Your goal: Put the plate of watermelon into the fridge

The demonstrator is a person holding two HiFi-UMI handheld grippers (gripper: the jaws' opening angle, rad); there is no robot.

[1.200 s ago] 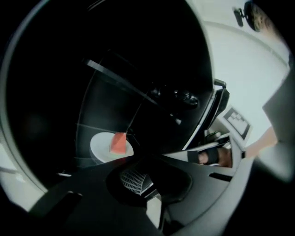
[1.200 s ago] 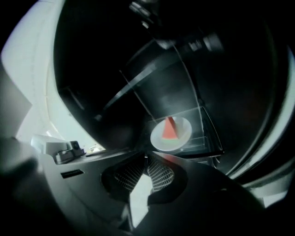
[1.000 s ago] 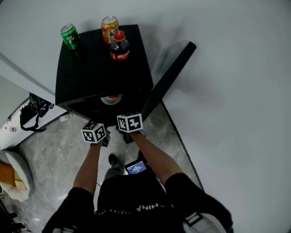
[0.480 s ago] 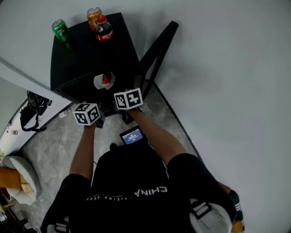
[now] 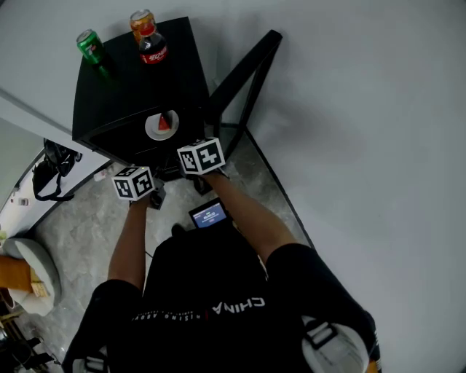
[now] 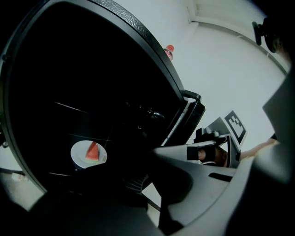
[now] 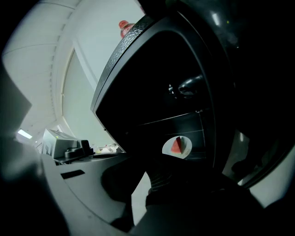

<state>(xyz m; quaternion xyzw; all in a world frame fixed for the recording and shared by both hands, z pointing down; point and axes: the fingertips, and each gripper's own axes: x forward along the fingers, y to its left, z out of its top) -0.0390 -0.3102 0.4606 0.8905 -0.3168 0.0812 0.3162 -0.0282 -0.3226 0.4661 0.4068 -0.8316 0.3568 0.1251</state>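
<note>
A white plate (image 5: 155,128) with a red watermelon wedge (image 5: 165,122) rests on a wire shelf inside the black mini fridge (image 5: 131,80). Its door (image 5: 240,73) hangs open to the right. The plate (image 6: 80,156) also shows in the left gripper view, and the same plate (image 7: 184,148) shows in the right gripper view. My left gripper (image 5: 138,178) and right gripper (image 5: 196,156) hover side by side in front of the opening, apart from the plate. The left gripper (image 6: 138,182) and the right gripper (image 7: 154,182) each look shut with nothing held.
On the fridge top stand a cola bottle (image 5: 151,45), a green can (image 5: 91,45) and an orange can (image 5: 140,18). A black bag (image 5: 51,171) lies on the marble floor at left, with a round cushion (image 5: 29,266) nearer. A white wall runs along the right.
Both grippers have drawn back from the fridge opening. The plate stays on the shelf and shows more fully inside the fridge.
</note>
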